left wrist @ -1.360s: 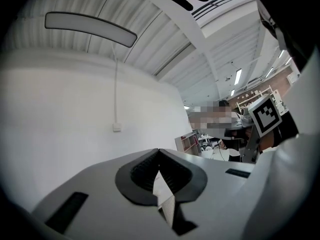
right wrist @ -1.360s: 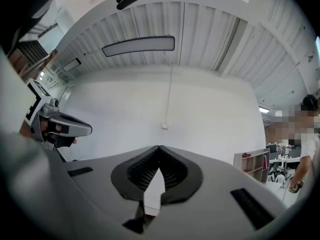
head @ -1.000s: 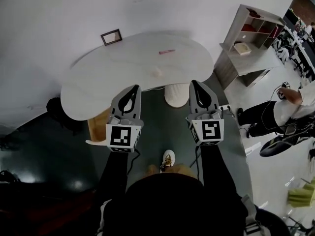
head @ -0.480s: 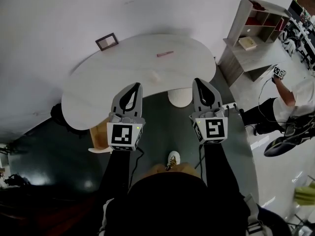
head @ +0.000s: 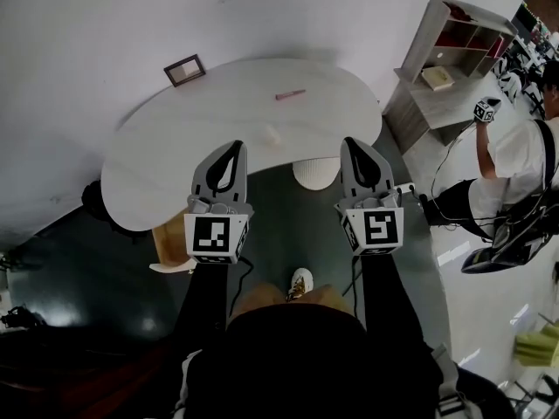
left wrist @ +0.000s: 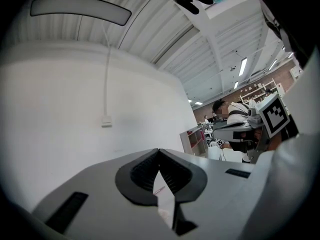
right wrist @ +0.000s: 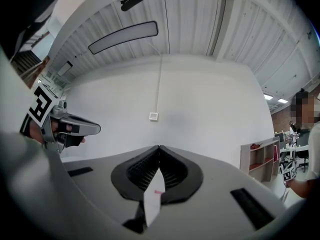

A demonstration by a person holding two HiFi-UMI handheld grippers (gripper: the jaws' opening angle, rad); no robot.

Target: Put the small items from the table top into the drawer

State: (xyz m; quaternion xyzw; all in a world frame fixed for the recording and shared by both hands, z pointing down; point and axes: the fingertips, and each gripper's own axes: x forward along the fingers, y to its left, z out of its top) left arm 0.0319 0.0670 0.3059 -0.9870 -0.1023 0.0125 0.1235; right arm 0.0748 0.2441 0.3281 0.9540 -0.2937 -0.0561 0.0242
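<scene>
Pink stick (head: 291, 95) and pale lump (head: 272, 134) lie apart on the table (head: 175, 160); your left gripper (head: 233, 147) and right gripper (head: 353, 143) both closed, empty.

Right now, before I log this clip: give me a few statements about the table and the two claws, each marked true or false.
1. The left claw is shut with nothing in it. True.
2. The right claw grips the pink item. False: the pink item lies on the table, and the right claw is shut on nothing.
3. A framed picture sits at the table's far edge, by the wall. True.
4. The shelf unit stands on the person's left. False: the shelf unit is off to the right.
5. A small pale item lies on the table, nearer the person than the pink item. True.
</scene>
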